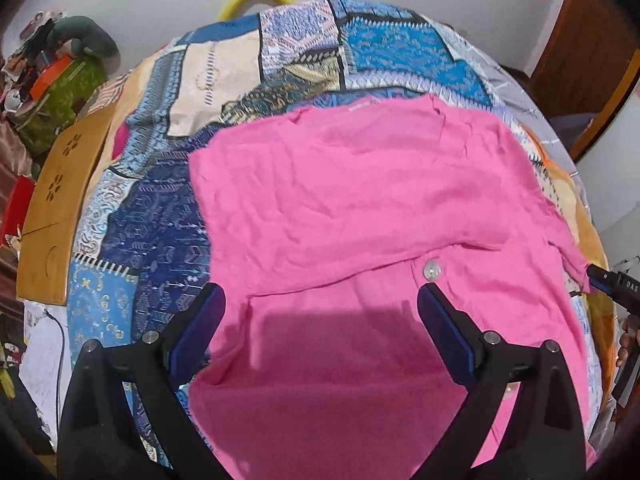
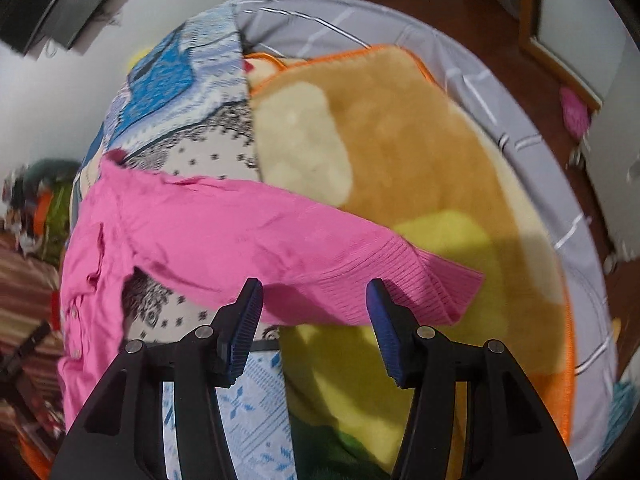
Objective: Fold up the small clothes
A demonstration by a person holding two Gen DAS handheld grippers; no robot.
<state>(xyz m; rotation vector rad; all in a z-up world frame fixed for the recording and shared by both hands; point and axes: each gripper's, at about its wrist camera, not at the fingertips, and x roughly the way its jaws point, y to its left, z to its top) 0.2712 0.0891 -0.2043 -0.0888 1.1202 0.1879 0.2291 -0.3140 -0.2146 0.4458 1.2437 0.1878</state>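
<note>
A pink knit cardigan (image 1: 360, 200) lies spread on the bed, part of it folded over near a pale button (image 1: 431, 271). My left gripper (image 1: 320, 300) hovers over its near part, jaws wide open, nothing pinched. In the right wrist view one pink sleeve (image 2: 280, 240) stretches to the right and ends in a ribbed cuff (image 2: 432, 288) on the fleece blanket. My right gripper (image 2: 314, 292) is open just in front of that sleeve, and its blue pads do not press on the cloth. The right gripper (image 1: 610, 282) also shows at the sleeve's end in the left wrist view.
A blue patchwork bedspread (image 1: 160, 220) covers the bed. A wooden board (image 1: 60, 208) and a pile of clutter (image 1: 52, 80) lie at the left. A tan and yellow fleece blanket (image 2: 400, 140) lies on a grey striped sheet (image 2: 520, 140), with wooden floor beyond.
</note>
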